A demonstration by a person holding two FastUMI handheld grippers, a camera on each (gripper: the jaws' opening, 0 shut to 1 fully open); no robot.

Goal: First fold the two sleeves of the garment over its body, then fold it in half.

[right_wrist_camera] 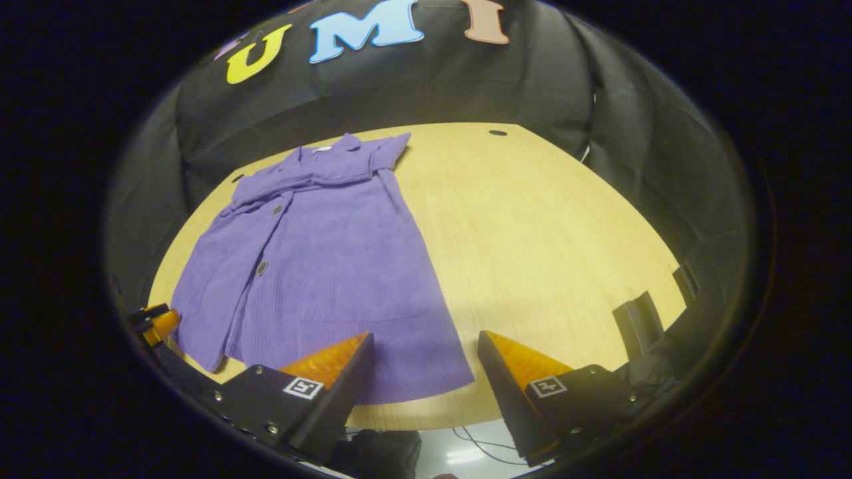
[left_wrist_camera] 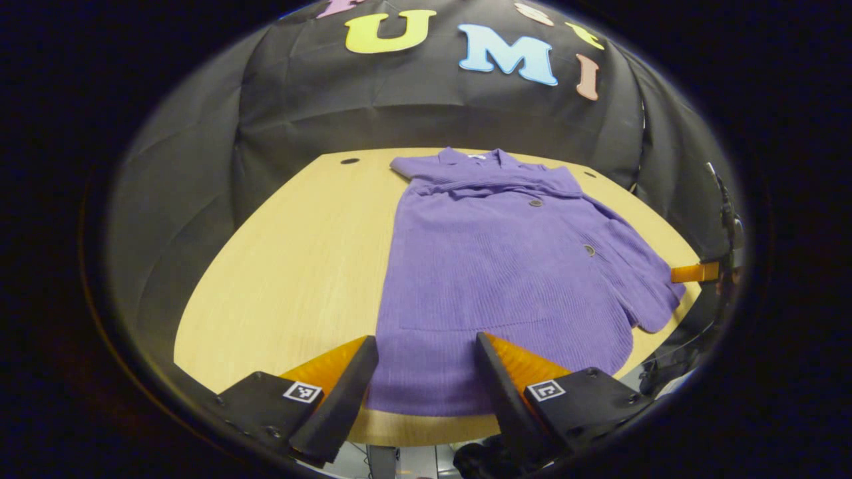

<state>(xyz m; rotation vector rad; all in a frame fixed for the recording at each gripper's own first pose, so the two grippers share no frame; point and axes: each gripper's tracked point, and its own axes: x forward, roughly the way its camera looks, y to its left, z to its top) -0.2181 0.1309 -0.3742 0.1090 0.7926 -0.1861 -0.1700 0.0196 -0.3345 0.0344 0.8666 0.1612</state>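
While both tongs hover spread wide and empty, we count one purple ribbed knit garment [left_wrist_camera: 492, 279] flat on the pale wooden table [left_wrist_camera: 293, 266], just ahead of the left gripper [left_wrist_camera: 426, 379] and ahead-left of the right gripper [right_wrist_camera: 423, 376]. We spot two dark buttons [left_wrist_camera: 536, 203]. One sleeve's folded in; the hem's partly hidden behind fingers.

A purple button-front shirt [right_wrist_camera: 333, 266] lies flat on the wooden table [right_wrist_camera: 552, 246], collar toward the booth's black cloth wall and hem at the table's near edge. The right gripper [right_wrist_camera: 425, 352] hovers over that near edge with its fingers spread apart, holding nothing, one finger over the hem. Past the shirt's outspread sleeve [right_wrist_camera: 203, 299], at the table's edge, sits the tip of the other gripper [right_wrist_camera: 156, 324].
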